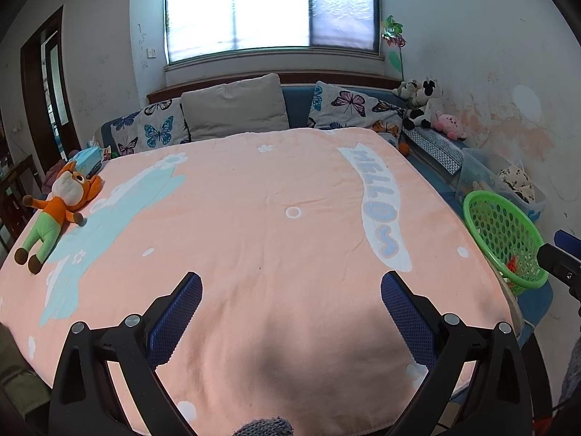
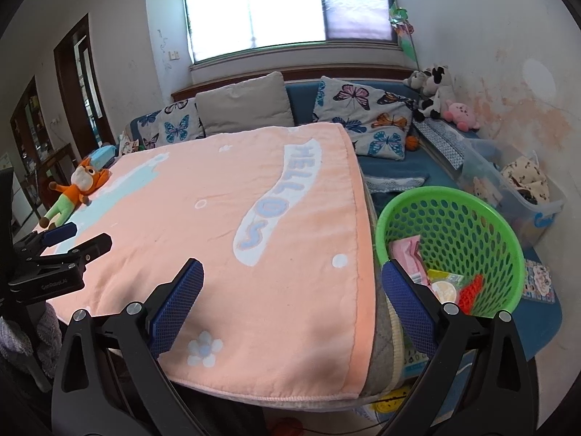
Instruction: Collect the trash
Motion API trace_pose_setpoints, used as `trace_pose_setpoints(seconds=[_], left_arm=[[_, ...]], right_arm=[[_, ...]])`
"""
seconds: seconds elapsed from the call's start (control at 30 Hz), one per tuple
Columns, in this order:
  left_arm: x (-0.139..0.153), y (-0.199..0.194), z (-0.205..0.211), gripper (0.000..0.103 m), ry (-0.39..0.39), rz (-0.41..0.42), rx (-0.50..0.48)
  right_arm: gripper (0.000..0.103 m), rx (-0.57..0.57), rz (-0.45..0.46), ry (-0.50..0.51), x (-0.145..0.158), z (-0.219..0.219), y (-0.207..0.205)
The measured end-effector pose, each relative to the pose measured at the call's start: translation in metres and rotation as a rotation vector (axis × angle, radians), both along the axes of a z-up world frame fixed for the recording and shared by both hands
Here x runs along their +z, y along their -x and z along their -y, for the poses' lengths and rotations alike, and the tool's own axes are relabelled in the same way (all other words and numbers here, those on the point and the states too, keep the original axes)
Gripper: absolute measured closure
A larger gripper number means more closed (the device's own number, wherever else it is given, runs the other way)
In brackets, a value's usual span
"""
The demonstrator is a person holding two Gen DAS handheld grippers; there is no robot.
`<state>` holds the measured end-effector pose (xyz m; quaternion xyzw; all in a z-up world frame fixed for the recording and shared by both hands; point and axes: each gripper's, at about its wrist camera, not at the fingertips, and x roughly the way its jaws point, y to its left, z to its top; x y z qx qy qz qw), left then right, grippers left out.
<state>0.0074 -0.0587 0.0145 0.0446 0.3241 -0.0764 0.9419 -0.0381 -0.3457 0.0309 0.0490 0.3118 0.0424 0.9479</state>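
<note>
Beside the bed's right edge sits the green perforated basket (image 2: pixel 468 218), and inside it lies the collected trash: a pink wrapper (image 2: pixel 408 250), a yellow packet (image 2: pixel 445 275), a round lidded cup (image 2: pixel 446 290) and a red scrap (image 2: pixel 472 290); from the left wrist view only the red scrap shows through the mesh. Both tools are empty; the left claw (image 1: pixel 290 287) stands with its 2 blue pads wide apart over the peach blanket (image 1: pixel 254 218), and the right claw (image 2: pixel 290 272) is likewise spread, 1 finger above the blanket edge and the other in front of the basket rim.

I see no loose litter on the blanket; the orange plush fox (image 1: pixel 58 203) at the far left corner and the teal tissue box (image 1: pixel 87 156) behind it look like belongings, not rubbish, though I cannot be sure of the small items near the box. My judgement is that the task is close to done, so the step in hand is a check sweep.

To do it well, pan each claw slowly across the bed, keeping the pads open and clear of the fabric so they do not snag or drag it; scan the floor strip between bed and basket, where something yellow (image 2: pixel 390 405) shows under the mattress corner, too hidden to identify; approach any find from above, pinch at its middle, and release only once well inside the rim.
</note>
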Motion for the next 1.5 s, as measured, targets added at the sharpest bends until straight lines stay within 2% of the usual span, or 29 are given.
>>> trace_pose_setpoints(seconds=[0.83, 1.17, 1.5], left_arm=[[0.0, 0.004, 0.008, 0.007, -0.001, 0.019, -0.017], [0.002, 0.004, 0.008, 0.007, -0.003, 0.052, -0.012], [0.001, 0.0, 0.009, 0.007, -0.007, 0.042, -0.01]], right_arm=[[0.005, -0.012, -0.013, 0.013, -0.006, 0.0, -0.005], [0.005, -0.012, -0.019, 0.007, -0.009, -0.001, -0.007], [0.005, -0.009, -0.024, 0.007, -0.011, -0.003, -0.012]])
